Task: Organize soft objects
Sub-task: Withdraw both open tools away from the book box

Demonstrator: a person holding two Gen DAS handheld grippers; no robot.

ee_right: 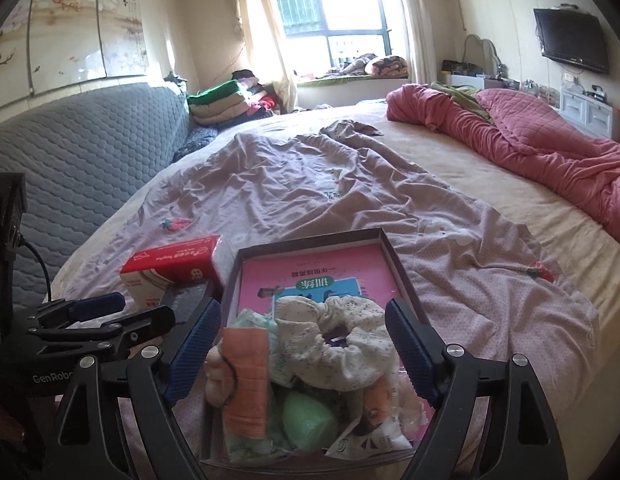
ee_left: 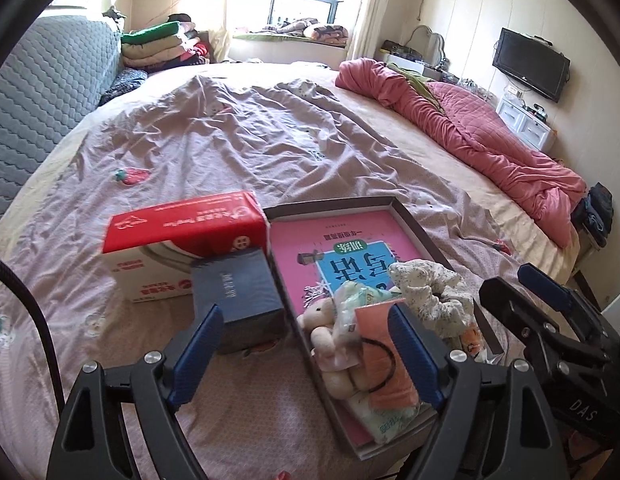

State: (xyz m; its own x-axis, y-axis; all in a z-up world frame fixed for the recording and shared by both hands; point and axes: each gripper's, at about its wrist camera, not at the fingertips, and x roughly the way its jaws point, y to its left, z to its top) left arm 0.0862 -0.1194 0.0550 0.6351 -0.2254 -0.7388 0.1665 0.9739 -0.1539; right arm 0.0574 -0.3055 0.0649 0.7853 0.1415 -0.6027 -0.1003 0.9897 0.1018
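A shallow brown box [ee_left: 419,222] [ee_right: 397,258] lies on the bed with a pink book [ee_left: 341,252] [ee_right: 310,272] in it. On the book's near end lie soft things: a floral scrunchie [ee_left: 433,292] [ee_right: 341,336], a small plush toy [ee_left: 325,324], a folded orange cloth with a black hair tie [ee_left: 383,354] [ee_right: 246,376], tissue packs [ee_left: 383,420] and a green sponge [ee_right: 308,420]. My left gripper [ee_left: 306,356] is open and empty above the box's left wall. My right gripper [ee_right: 304,354] is open and empty above the pile.
A red and white tissue box [ee_left: 178,244] [ee_right: 170,268] and a dark blue box [ee_left: 242,296] stand left of the brown box. The bed has a wrinkled pink sheet [ee_left: 230,140] and a red quilt [ee_left: 489,136] at the right. A grey headboard [ee_left: 42,92] is at the left.
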